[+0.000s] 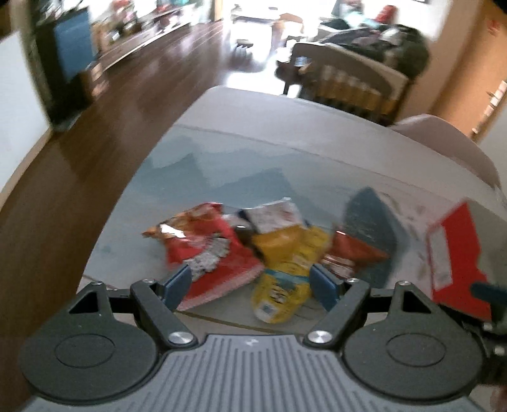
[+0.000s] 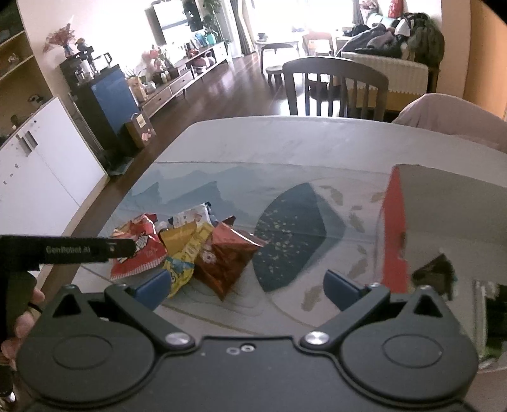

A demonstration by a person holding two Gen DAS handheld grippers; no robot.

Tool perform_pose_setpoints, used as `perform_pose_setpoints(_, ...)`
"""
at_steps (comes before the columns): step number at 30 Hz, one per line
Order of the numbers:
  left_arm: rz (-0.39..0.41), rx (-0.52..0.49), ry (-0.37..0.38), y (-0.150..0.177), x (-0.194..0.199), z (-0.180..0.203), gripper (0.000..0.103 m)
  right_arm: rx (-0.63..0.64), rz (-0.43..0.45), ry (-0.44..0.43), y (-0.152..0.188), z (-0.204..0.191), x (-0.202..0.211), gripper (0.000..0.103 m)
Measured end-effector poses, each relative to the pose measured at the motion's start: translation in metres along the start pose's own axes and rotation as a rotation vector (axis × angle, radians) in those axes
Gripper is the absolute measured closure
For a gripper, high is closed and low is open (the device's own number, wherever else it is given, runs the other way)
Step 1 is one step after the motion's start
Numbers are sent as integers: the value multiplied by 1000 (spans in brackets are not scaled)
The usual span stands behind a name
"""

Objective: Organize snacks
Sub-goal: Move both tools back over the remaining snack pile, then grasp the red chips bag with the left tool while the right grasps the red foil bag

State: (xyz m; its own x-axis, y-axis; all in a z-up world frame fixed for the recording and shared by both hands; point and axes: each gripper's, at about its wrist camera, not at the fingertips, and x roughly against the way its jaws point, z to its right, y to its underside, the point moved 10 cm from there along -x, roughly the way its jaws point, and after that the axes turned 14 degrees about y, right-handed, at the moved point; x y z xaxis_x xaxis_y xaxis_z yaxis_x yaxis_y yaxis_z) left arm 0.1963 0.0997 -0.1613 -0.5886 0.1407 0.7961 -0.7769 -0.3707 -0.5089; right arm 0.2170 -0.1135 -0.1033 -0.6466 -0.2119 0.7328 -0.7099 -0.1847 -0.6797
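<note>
1. Four snack bags sit in one pile: one red bag [image 2: 139,250], one yellow bag [image 2: 182,253], one brown-red bag [image 2: 221,256], one white bag [image 2: 193,215] at the far side.
2. One red box [image 2: 396,234] on the right.
3. One chair [image 2: 332,85] at the far edge.

You are working in a lived-in home, at a dining tabletop [image 2: 285,142] that opens onto a living room. Beyond the tabletop's far edge stands a dark wooden dining chair [image 2: 332,85], and past that a sofa [image 2: 386,63] heaped with clothes. To the tabletop's left, across dark wood flooring [image 2: 221,95], you see a long low TV console [image 2: 187,76] crowded with bottles and ornaments, a television [image 2: 171,19] above it, and white cabinets [image 2: 41,164].
</note>
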Motion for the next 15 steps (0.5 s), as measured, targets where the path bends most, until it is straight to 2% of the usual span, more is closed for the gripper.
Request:
perform_pose_setpoints(10, -59, 248, -97, -19, -39, -65, 22, 9, -63, 11, -9, -26, -44, 2)
perform_pose_setpoints(15, -86, 343, -93, -25, -62, -75, 22, 25, -94, 6, -11, -34, -62, 6)
